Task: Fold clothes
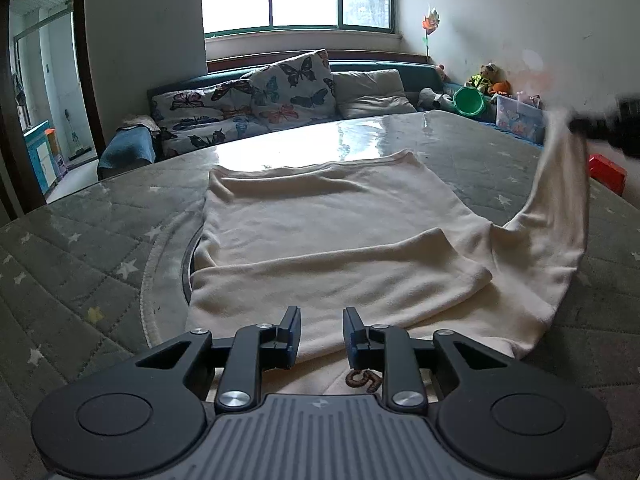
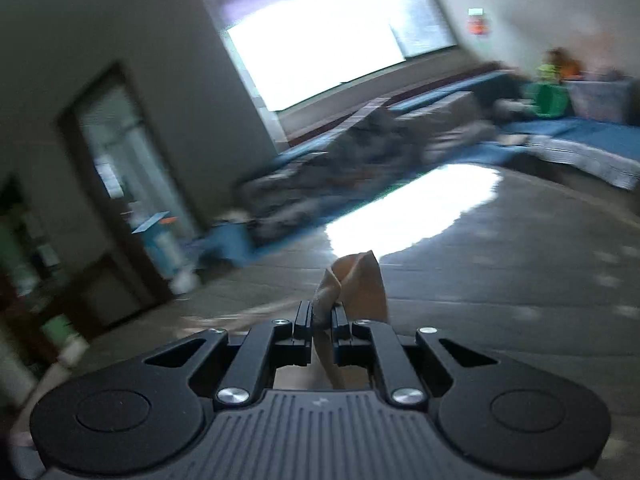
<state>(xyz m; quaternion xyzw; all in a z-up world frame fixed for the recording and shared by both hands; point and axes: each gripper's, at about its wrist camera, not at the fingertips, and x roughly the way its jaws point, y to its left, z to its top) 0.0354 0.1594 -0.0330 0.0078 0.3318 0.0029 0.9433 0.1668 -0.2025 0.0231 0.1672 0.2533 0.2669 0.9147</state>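
A cream long-sleeved top (image 1: 328,220) lies flat on the table, its hem at the far side. One sleeve (image 1: 340,280) is folded across the body. My left gripper (image 1: 322,328) hovers over the top's near edge, jaws apart, with nothing pinched between them. The other sleeve (image 1: 560,200) rises off the table to the right, up to my blurred right gripper (image 1: 600,128). In the right wrist view that gripper (image 2: 322,316) is shut on the sleeve's cuff (image 2: 360,276), which sticks out past the fingertips, above the table.
The table (image 1: 100,240) has a grey-green quilted cover with stars and a glossy sheet. A red box (image 1: 608,172) sits at its right edge. Behind are a sofa with butterfly cushions (image 1: 280,92), a green bucket (image 1: 470,102) and a clear toy bin (image 1: 518,114).
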